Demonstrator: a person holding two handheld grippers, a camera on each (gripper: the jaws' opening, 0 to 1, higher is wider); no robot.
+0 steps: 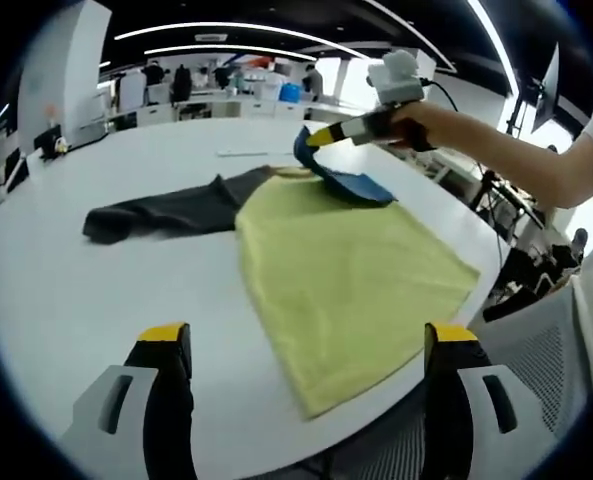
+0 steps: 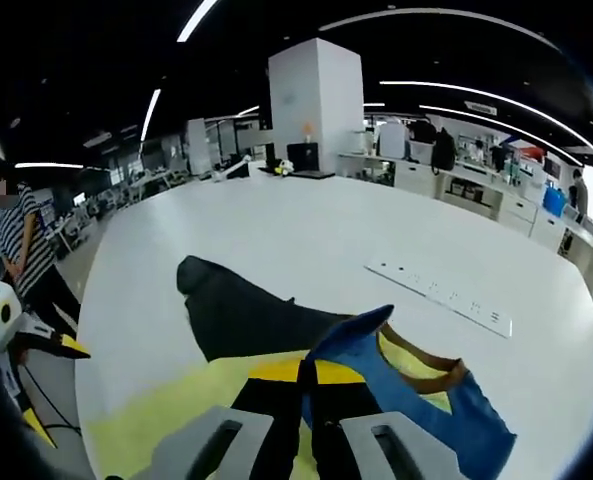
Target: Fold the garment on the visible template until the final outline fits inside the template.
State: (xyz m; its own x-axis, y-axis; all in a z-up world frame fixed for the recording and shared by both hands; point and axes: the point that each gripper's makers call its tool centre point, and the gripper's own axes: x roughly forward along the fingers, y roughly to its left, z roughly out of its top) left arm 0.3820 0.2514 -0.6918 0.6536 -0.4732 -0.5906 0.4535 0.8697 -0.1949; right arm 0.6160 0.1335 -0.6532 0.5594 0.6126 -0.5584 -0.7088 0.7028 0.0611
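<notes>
A large white table (image 2: pixel 276 240) fills the near scene, a power strip (image 2: pixel 438 292) lying on it. Beyond rise a white square pillar (image 2: pixel 314 105), far desks with monitors (image 2: pixel 301 156), and long ceiling light strips (image 1: pixel 236 30).

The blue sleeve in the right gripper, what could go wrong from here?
The right gripper pinches only an edge of the blue sleeve, so it may slip out mid-fold. The yellow-green garment lies close to the table edge; pulling could drag it over. The left gripper is open, holding nothing, so the cloth may shift.
</notes>
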